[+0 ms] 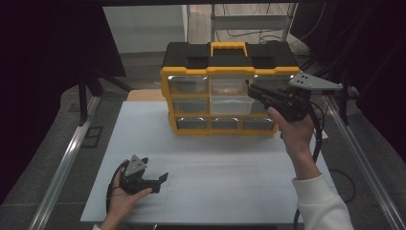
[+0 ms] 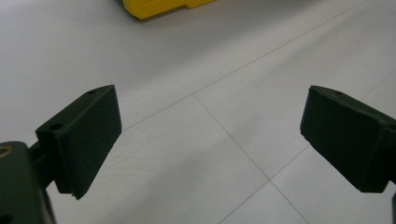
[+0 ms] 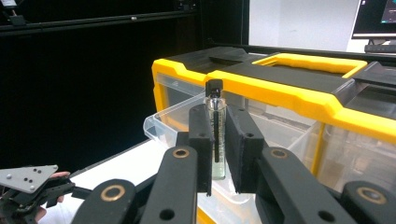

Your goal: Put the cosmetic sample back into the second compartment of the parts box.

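Right gripper view: right gripper (image 3: 218, 154) clamps a small clear black-capped vial (image 3: 215, 135) above the yellow-and-black drawer organiser's (image 3: 289, 88) pulled-out clear drawer (image 3: 163, 123); left gripper (image 2: 210, 140) gapes nearer the person.

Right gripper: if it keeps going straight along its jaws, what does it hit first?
Probably the pulled-out clear drawer of the yellow organizer; the right gripper, shut on a small vial, sits right at it. Depth unclear.
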Demonstrator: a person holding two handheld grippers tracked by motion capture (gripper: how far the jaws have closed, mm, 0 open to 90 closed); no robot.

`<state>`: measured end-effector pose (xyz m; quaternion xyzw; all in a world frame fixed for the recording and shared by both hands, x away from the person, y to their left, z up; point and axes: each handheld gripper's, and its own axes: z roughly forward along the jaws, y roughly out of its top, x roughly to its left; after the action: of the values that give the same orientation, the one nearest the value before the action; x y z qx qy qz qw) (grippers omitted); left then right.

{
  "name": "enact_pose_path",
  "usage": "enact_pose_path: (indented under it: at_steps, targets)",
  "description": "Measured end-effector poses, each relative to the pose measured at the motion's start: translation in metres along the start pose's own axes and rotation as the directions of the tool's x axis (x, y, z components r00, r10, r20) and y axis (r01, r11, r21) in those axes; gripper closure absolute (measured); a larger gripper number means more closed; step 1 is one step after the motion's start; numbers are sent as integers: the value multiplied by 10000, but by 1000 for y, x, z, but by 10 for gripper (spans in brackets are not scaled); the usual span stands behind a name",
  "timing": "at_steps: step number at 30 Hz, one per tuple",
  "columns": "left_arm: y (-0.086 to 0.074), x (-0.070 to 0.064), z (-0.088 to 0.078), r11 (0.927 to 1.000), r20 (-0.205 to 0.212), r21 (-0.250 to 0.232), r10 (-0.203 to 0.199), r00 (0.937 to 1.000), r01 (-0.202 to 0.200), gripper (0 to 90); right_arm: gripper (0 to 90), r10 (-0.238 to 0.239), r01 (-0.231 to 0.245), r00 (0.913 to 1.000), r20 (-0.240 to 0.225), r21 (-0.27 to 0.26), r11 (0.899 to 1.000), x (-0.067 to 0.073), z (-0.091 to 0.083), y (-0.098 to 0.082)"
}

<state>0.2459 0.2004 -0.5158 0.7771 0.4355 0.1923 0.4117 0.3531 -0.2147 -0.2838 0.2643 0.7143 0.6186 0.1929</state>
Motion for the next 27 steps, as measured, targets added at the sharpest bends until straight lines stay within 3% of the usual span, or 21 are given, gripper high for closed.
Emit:
enact_pose_path:
  at_steps: [27]
  targets:
    - [0,0,0,10000,16,-22,1,10000,-1,59,814,-119,98,9992,374,551,9984,-9,32,16]
